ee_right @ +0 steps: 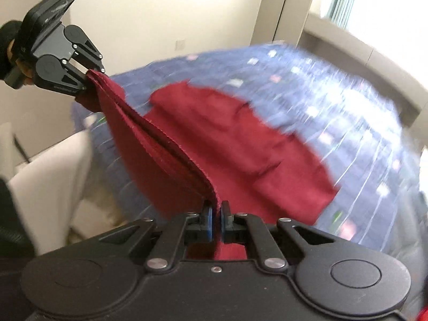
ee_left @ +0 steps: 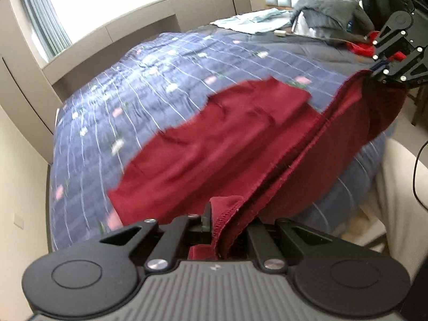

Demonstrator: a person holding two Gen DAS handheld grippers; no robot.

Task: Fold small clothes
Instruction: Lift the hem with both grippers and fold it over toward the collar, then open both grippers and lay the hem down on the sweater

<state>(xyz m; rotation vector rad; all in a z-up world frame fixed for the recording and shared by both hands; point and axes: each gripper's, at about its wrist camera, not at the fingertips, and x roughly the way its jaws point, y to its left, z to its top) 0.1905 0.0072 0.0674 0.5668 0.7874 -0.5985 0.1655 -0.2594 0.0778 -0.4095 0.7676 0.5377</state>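
Garment under handling: one dark red cloth, most of it lying spread on the bed's blue checked quilt, its near hem lifted clear and drawn taut between both claws. Left claw is closed tight on one corner of that hem, with doubled fabric bunched between the fingers. Right claw is likewise closed on the opposite corner, its blue-faced pads pinching the stitched edge, which runs up and away to the left claw seen at upper left of the right wrist view. Both views are blurred over the quilt. At the bed's far end lie a pale blue garment, a grey heap of clothing and a black bag.
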